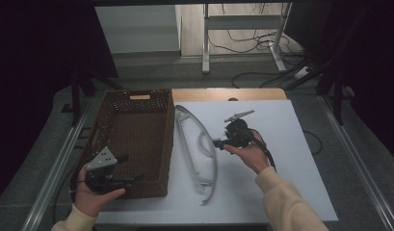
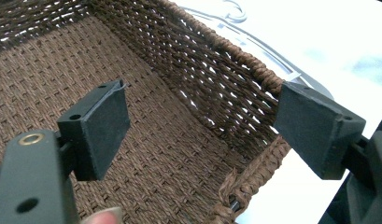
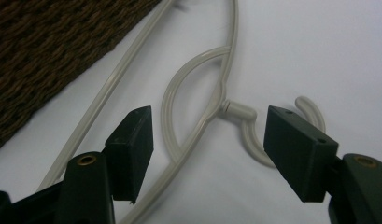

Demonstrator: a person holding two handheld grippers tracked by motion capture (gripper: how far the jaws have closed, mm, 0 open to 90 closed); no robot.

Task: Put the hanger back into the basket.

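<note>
Two black jaws of the left gripper [image 2: 200, 128] standing wide apart, nothing between the pads. One over the floor of the brown woven wicker basket [image 2: 170, 140], the other outside its braided rim, over the white worktop [image 2: 328, 42]. Pale plastic clothes hanger [image 2: 254, 44] lying just beyond the rim. Fingertip [image 2: 102, 217] at bottom edge.

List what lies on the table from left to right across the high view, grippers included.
Left gripper → brown woven basket → pale clothes hanger → right gripper, its jaws open beside the hanger's hook.
</note>
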